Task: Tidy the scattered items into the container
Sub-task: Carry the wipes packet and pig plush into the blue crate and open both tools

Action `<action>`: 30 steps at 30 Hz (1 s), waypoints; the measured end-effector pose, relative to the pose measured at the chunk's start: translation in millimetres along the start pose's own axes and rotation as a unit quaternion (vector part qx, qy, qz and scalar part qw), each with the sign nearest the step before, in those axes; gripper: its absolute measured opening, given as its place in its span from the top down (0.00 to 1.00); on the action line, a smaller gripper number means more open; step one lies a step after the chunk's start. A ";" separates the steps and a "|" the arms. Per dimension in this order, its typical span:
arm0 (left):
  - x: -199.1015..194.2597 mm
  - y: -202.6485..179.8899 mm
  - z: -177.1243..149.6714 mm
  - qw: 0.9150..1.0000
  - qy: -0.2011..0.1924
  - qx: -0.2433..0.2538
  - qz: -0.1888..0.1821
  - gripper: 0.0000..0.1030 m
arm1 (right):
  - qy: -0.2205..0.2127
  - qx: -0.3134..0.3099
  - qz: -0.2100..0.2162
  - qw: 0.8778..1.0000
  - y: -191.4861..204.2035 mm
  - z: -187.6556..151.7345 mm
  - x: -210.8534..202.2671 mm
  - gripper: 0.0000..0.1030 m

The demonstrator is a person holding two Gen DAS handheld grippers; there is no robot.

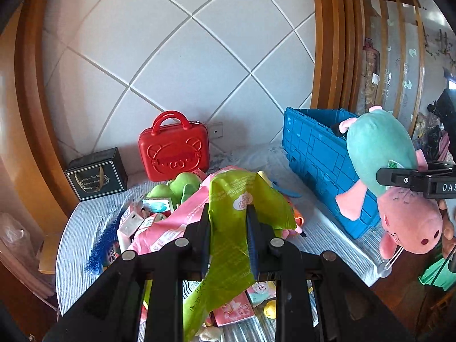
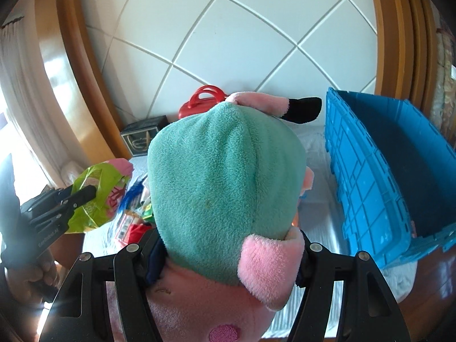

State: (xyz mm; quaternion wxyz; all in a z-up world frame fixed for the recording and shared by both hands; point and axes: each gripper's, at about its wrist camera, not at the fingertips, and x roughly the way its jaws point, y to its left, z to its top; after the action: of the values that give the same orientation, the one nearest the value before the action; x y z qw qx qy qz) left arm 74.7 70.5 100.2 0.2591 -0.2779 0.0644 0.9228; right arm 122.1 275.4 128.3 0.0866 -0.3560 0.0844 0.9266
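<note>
Filling the near field of the right wrist view, a soft plush pig in a teal fleece dress with pink limbs (image 2: 225, 176) is pinched across its neck by the right tongs (image 2: 228, 259), whose fingers press into the fabric on either side; its long axis runs away from the camera, feet toward the wall. Largest of all beyond it is the open blue ribbed plastic crate (image 2: 370, 171), standing on the bed's blue-striped sheet (image 1: 71, 256) to the right of the pig and just ahead, its dark inside apparently bare as far as the view reaches. That is the relation the coming move turns on: the crate's mouth lies rightward of the held toy, and the right hand is plainly the nearer of the two, so I judge it would cross the near rim first. In the left wrist view the left tongs (image 1: 228, 228) are pressed together on a crinkly lime-green and pink plastic bag (image 1: 242, 213), lifted clear of the heap of small boxes and green plush on the bed. A red hard-shell toy case with a bear face (image 1: 173, 148) and a dark gift box (image 1: 97, 173) stand against the wall. The crate's floor and far corner are cut off, and the pig's face is hidden from its own camera.
</note>
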 end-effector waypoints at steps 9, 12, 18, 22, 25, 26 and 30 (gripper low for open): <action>-1.8 -40.3 31.0 1.000 -0.018 0.000 0.020 0.80 | -0.022 -0.009 0.019 1.000 -41.7 21.3 -33.8 0.35; 0.5 -59.8 41.8 1.000 -0.024 0.003 0.020 0.80 | -0.032 -0.015 0.025 0.999 -58.5 30.1 -48.1 0.35; 10.2 -102.8 65.4 0.999 -0.031 0.010 0.014 0.80 | -0.047 -0.013 0.030 0.998 -102.4 45.4 -67.0 0.35; 19.0 -131.7 78.6 0.999 -0.035 0.020 0.011 0.80 | -0.052 -0.009 0.030 0.998 -132.4 52.3 -73.9 0.35; 27.1 -153.5 87.9 0.999 -0.036 0.027 0.007 0.80 | -0.054 -0.004 0.027 0.998 -154.2 55.3 -77.6 0.35; 30.2 -160.4 90.7 0.999 -0.036 0.029 0.004 0.80 | -0.055 -0.002 0.026 0.998 -163.4 56.3 -76.9 0.35; 43.4 -184.9 101.9 0.999 -0.034 0.033 -0.005 0.80 | -0.055 0.007 0.022 0.998 -193.1 57.2 -80.4 0.35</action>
State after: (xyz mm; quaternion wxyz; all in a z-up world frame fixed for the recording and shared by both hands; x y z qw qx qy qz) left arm 90.0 275.1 166.5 0.2748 -0.2377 0.0843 0.9278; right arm 186.6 467.3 206.1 0.0733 -0.3016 0.0933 0.9460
